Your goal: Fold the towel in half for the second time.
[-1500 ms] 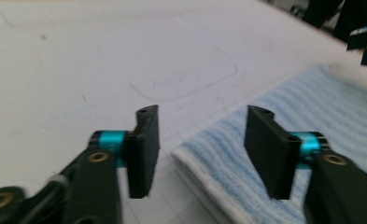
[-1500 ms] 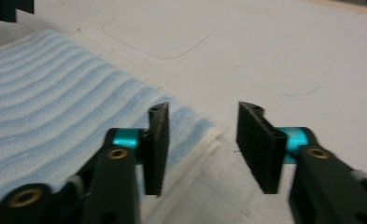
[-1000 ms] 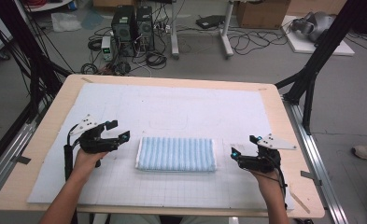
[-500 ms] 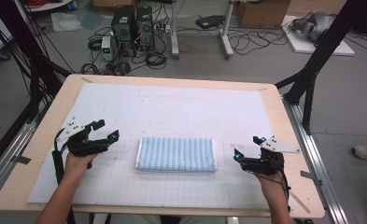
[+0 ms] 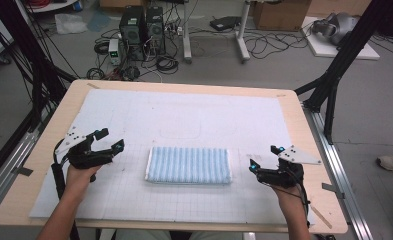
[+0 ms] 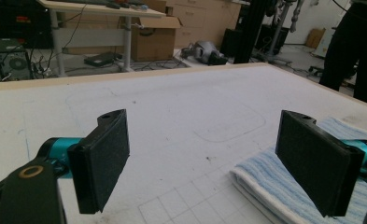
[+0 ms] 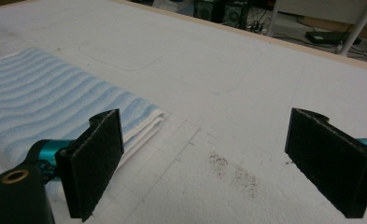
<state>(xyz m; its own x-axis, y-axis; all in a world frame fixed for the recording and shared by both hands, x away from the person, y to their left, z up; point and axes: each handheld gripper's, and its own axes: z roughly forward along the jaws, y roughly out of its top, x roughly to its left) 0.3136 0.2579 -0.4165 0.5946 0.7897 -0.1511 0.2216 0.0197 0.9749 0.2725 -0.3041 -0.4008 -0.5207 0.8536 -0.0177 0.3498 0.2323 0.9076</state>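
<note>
Folded towel (image 5: 189, 165), blue-and-white striped: lies flat at lower centre of the high view, on the white gridded mat (image 5: 184, 120) that covers the wooden tabletop (image 5: 304, 150); long side runs left to right across the frame. Left tool (image 5: 111, 141): lower left of the high view, held in a hand (image 5: 79, 175), jaws spread wide with nothing between them, clear of the towel's left end. Right tool (image 5: 264, 156): lower right of the high view, held likewise, jaws wide apart and empty, near the towel's right end but not touching it. Left gripper view: both black padded jaws stand far apart over bare mat; the towel's folded corner (image 6: 284, 186) sits at lower right, partly behind the right-hand jaw, and its stacked layers show at the edge, a detail the high view is too small to give. A faint rounded outline (image 6: 228, 121) is drawn on the mat at mid frame. Right gripper view: towel (image 7: 55, 102) at left of frame, its end passing behind the left-hand jaw; a scatter of dark specks (image 7: 232, 170) marks the mat between the jaws. High view alone takes in the floor beyond: computer towers (image 5: 141, 30) and cables (image 5: 264, 45) along the top of the frame.
</note>
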